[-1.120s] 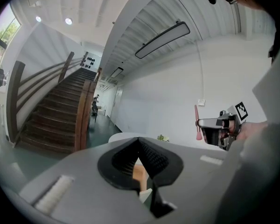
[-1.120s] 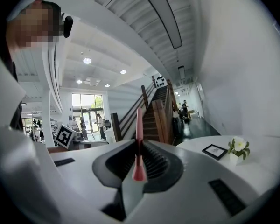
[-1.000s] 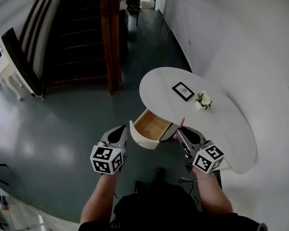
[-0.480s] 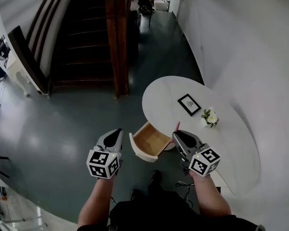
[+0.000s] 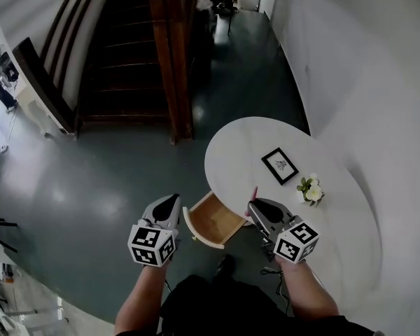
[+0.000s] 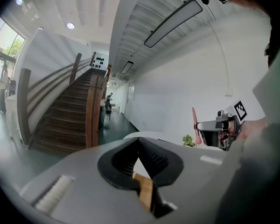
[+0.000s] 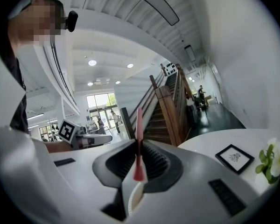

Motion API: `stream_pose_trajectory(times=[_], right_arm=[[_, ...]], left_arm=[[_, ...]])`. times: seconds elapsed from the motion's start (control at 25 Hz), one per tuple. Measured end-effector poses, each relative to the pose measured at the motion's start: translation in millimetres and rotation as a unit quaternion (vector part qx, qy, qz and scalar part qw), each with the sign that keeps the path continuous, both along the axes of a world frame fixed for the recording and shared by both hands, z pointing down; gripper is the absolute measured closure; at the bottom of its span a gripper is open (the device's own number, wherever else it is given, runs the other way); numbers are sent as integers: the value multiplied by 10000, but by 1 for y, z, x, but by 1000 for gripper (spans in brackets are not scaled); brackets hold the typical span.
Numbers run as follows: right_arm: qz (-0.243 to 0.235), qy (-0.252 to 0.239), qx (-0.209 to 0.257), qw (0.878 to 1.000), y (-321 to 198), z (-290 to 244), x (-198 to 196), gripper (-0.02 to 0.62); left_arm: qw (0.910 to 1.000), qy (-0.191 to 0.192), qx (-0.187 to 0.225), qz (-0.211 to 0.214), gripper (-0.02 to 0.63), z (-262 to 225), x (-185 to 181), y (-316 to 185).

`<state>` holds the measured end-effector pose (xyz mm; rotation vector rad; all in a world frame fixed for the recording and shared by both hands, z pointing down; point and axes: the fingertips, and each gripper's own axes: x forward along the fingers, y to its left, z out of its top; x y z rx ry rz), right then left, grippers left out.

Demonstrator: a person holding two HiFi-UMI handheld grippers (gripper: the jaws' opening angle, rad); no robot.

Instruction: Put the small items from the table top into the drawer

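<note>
At lower centre the open white wooden-lined drawer (image 5: pixel 215 219) juts from the oval white table's (image 5: pixel 238 159) near edge onto open dark floor (image 5: pixel 112 187), with the left gripper (image 5: pixel 172 200) clenched empty to its left, while just right of it the right gripper (image 5: pixel 254 203) grasps a slim pink stick (image 7: pixel 139 139), its long axis along the jaws and its free end pointing up-frame.

Table (image 5: pixel 350 233) was white; drawer (image 5: pixel 217 220) pale wood inside, cream-fronted. Stick (image 7: pixel 139 125) was pink, picture frame (image 5: pixel 280 166) black, flowers (image 5: pixel 313 190) white with green leaves. Floor (image 5: pixel 112 180) was dark teal.
</note>
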<state>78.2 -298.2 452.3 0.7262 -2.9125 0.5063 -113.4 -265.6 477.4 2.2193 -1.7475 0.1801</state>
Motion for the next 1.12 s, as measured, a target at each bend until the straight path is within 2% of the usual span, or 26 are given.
stream_pose_trajectory(times=[0.32, 0.6, 0.8, 1.12], right_arm=[[88, 379, -50, 9992, -4, 17, -29, 541], [-19, 731, -272, 9970, 20, 55, -70, 541], [-305, 1411, -305, 9891, 29, 102, -81, 541], [-854, 1769, -745, 9777, 36, 178, -118, 541]], left_arm=[[9998, 157, -41, 144, 595, 15, -18, 2], [9986, 250, -240, 396, 595, 50, -29, 20], [9967, 412, -543, 438, 595, 87, -23, 23], [9931, 466, -1008, 381, 595, 134, -34, 16]])
